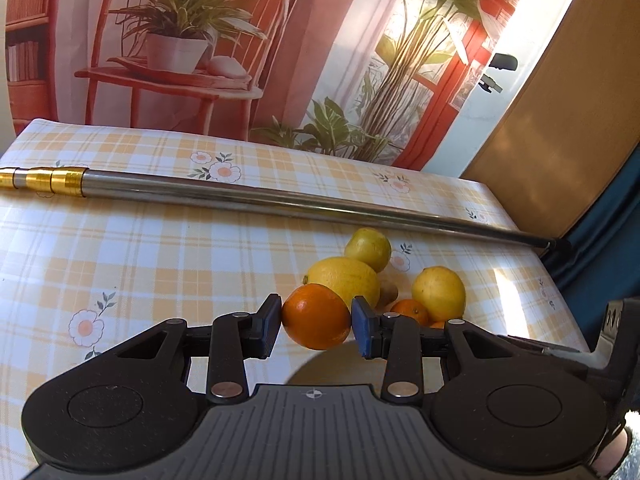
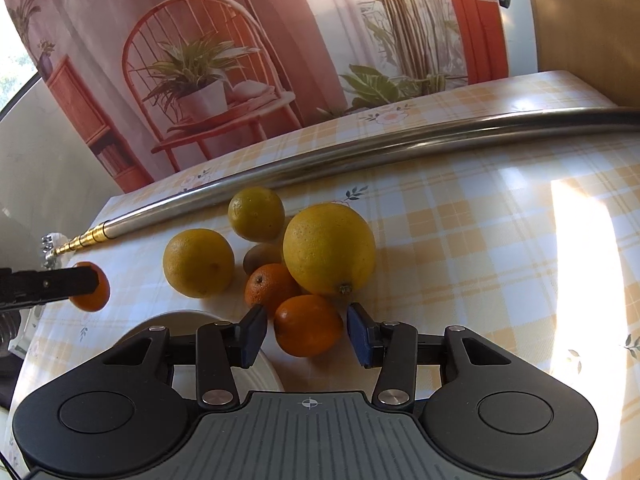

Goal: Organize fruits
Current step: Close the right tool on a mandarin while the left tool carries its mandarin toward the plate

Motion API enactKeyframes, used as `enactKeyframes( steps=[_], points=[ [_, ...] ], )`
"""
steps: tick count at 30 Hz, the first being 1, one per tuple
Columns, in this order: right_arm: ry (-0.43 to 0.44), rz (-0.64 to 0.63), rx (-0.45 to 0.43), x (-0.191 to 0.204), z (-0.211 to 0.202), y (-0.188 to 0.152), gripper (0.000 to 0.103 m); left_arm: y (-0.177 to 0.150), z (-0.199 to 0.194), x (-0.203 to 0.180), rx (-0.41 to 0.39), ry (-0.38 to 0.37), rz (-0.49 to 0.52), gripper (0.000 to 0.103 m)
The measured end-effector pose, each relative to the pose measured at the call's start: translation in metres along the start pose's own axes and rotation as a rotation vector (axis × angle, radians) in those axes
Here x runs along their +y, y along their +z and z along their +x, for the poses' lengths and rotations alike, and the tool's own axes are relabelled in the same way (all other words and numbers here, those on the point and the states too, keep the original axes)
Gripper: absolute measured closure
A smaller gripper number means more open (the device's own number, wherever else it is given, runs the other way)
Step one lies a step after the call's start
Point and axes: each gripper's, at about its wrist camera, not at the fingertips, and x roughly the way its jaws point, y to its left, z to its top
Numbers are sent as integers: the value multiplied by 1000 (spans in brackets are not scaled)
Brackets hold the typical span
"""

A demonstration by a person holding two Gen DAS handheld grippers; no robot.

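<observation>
My left tongs [image 1: 316, 322] are pinching an orange [image 1: 316, 316], both blue pads pressed against its sides, and the fruit hangs clear of the bench [image 1: 140, 248] with its shadow on the checked cloth below. From my right wrist view that same orange [image 2: 90, 288] sits well left of the fruit pile, half hidden by the dark tong finger across it.

I take the big yellow grapefruit [image 2: 329, 249] as my landmark. Far left of it and behind, the steel telescopic rod [image 2: 360, 152] starts with its gold tip and runs across the bench behind the whole pile. Left of the grapefruit lies a yellow orange [image 2: 198, 262], apart from it. Behind and left of the grapefruit sits a greenish-yellow citrus [image 2: 256, 214], just beside it. Tucked between these, against the grapefruit's left flank, is a brown kiwi [image 2: 262, 257], mostly hidden. In front and left of the grapefruit, touching it, rests a small mandarin [image 2: 272, 286]. A white plate [image 2: 260, 368] peeks out under my right tool, in front and left of the grapefruit.

Directly in front of the grapefruit a second orange [image 2: 308, 325] lies on the cloth. My right tongs [image 2: 307, 334] are spread around it, one pad on each side, with gaps visible on both sides so neither pad touches.
</observation>
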Motion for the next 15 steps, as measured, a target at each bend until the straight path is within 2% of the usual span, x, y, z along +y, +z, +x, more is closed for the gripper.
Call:
enactKeyframes(
  steps=[6,15],
  points=[
    [9,61,16,-6,4,-1,67,-18,-11,-5,-4,4,30,63],
    [-11,30,-20,2,-9,-6,68,-34,-20,-9,3,-12,36,63]
  ],
)
